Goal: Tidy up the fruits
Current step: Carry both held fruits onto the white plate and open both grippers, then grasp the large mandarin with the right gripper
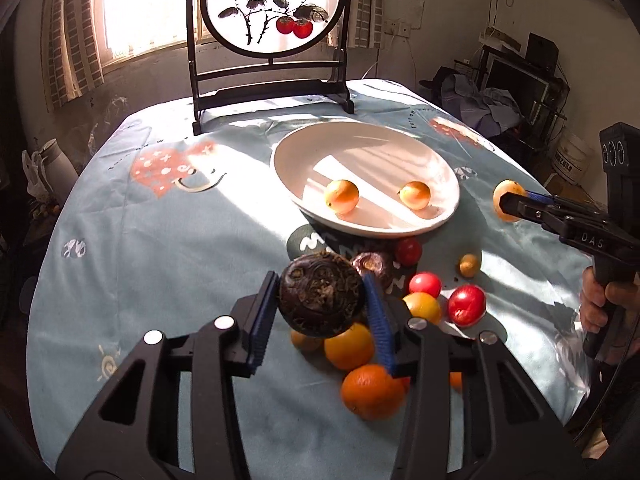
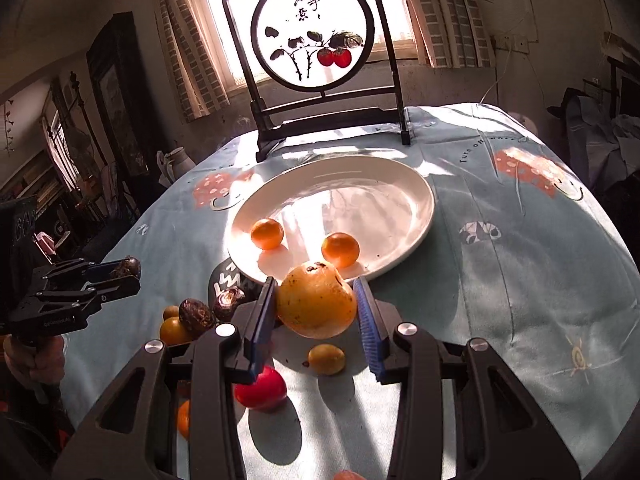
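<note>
My left gripper [image 1: 322,300] is shut on a dark brown, rough-skinned round fruit [image 1: 320,294], held above a pile of loose fruit. My right gripper [image 2: 316,308] is shut on a large yellow pear [image 2: 316,304], held just in front of the white plate [image 2: 416,224]. Two small oranges [image 2: 267,233] [image 2: 340,249] lie in the plate. In the left wrist view the right gripper [image 1: 510,204] holds the pear [image 1: 505,194] right of the plate [image 1: 320,140]. In the right wrist view the left gripper [image 2: 128,274] is at the left with the dark fruit [image 2: 130,266].
Loose fruit lies on the blue tablecloth [image 1: 160,280]: oranges [image 1: 372,392], red plums [image 1: 466,305], yellow fruits [image 1: 422,306], another dark fruit [image 1: 374,266]. A framed round painting [image 1: 272,4] stands behind the plate. The table edge curves close on both sides.
</note>
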`<state>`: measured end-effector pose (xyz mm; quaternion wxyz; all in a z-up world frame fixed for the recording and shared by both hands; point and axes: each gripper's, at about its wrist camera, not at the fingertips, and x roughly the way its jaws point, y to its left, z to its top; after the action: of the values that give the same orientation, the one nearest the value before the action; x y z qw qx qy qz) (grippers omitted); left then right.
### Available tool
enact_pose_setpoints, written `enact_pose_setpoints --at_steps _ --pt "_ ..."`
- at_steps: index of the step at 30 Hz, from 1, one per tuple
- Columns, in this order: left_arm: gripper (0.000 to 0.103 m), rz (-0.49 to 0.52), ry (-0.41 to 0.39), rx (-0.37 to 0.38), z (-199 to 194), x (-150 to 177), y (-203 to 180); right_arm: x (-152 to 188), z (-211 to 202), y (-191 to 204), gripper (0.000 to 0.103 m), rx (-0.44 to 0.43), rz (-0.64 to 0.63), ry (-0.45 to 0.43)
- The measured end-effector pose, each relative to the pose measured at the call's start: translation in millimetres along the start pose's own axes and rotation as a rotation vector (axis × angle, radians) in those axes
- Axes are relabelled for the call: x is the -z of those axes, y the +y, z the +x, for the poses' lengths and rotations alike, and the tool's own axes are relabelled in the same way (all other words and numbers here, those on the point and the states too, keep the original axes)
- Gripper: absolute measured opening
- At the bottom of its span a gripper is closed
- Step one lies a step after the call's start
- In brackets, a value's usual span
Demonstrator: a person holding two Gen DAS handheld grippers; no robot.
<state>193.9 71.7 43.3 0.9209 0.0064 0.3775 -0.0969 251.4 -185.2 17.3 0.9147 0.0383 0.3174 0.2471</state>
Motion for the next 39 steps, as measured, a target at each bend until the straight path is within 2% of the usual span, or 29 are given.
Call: enact_pose_setpoints --at_steps 5,9,16,23,27,28,29,31,33,34,35,39 --pt "0.044 -0.018 0.017 -0.01 52.6 -64.0 -6.1 -42.3 51.6 -17.7 0.04 0.043 0.033 -0.006" --pt "0.044 -0.044 0.075 -0.043 103.7 -93.8 -3.1 -55.5 94.4 -28.0 0.04 0.064 0.04 0.039" --pt "0.044 -0.064 0.18 -0.068 164.2 -105.7 6.3 -57.6 131.9 -38.6 0.04 0.066 0.039 0.117" --pt "0.044 -0.07 0.224 -0.067 186.4 -105.9 7.5 -56.4 142.1 -40.2 0.04 0.069 0.034 0.149" --pt "0.045 -0.061 0.223 -0.07 185.3 -106.2 3.5 -55.8 144.1 -41.9 0.041 0.069 0.037 0.156" --pt "0.051 -0.055 0.212 -0.078 182.1 -106.4 2.5 -55.8 143.5 -42.0 0.044 0.069 0.037 0.153" --pt "0.061 -0.047 0.199 -0.094 177.4 -107.3 1.6 -56.3 140.8 -41.7 0.052 0.069 0.036 0.144" --pt "0.067 -0.034 0.157 -0.126 162.6 -109.0 0.3 -59.3 132.6 -39.6 0.053 0.061 0.036 0.124" --pt "0.068 -0.036 0.127 -0.125 142.9 -109.1 1.6 -62.6 118.7 -35.5 0.053 0.046 0.039 0.097" --pt "0.073 -0.039 0.111 -0.12 131.2 -107.2 1.8 -63.5 109.9 -32.4 0.053 0.036 0.04 0.083" --pt "0.078 -0.04 0.091 -0.119 118.4 -104.0 1.9 -63.6 99.7 -28.4 0.053 0.023 0.04 0.068" --pt "0.09 -0.027 0.029 -0.122 63.4 -75.6 0.1 -50.1 54.4 -6.9 0.054 -0.001 0.003 0.01"
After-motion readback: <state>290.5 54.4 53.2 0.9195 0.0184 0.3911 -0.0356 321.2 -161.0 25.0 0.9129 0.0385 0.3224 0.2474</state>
